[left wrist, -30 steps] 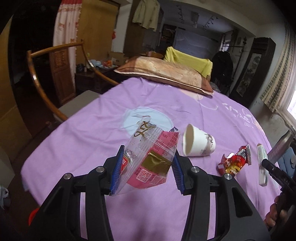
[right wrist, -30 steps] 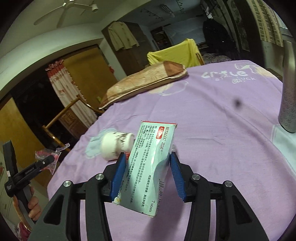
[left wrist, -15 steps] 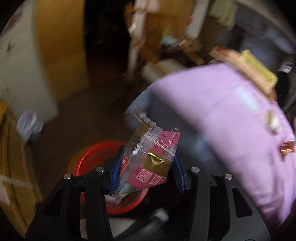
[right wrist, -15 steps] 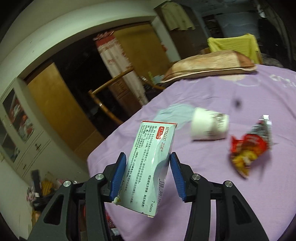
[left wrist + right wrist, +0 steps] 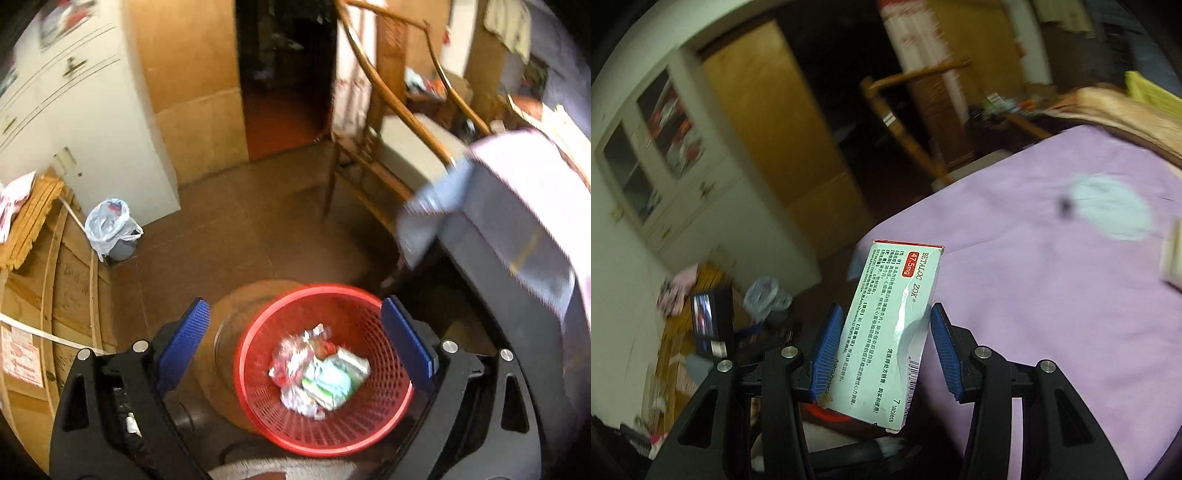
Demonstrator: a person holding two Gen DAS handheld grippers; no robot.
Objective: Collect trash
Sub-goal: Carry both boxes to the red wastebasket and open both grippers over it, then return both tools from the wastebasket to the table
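Note:
In the left wrist view my left gripper point(image 5: 295, 343) is open and empty, hanging above a red mesh basket point(image 5: 391, 413) on the floor. Several crumpled wrappers point(image 5: 317, 369), among them a pink and clear snack wrapper, lie in the basket. In the right wrist view my right gripper point(image 5: 882, 347) is shut on a pale green medicine box point(image 5: 890, 325) with a red label. It holds the box upright above the edge of the purple-covered bed point(image 5: 1052, 288). A white paper cup point(image 5: 1172, 254) shows at the far right edge on the bed.
A wooden armchair point(image 5: 399, 140) stands between the basket and the bed corner point(image 5: 517, 206). A small bin with a plastic bag point(image 5: 110, 229) sits by a white cabinet point(image 5: 74, 122). Cardboard and wood lie on the left. A pillow point(image 5: 1126, 110) lies at the bed's far end.
My left gripper swung from the bed to above the red basket, opened, and the snack wrapper dropped in. My right gripper swung left toward the bed edge, still holding the medicine box.

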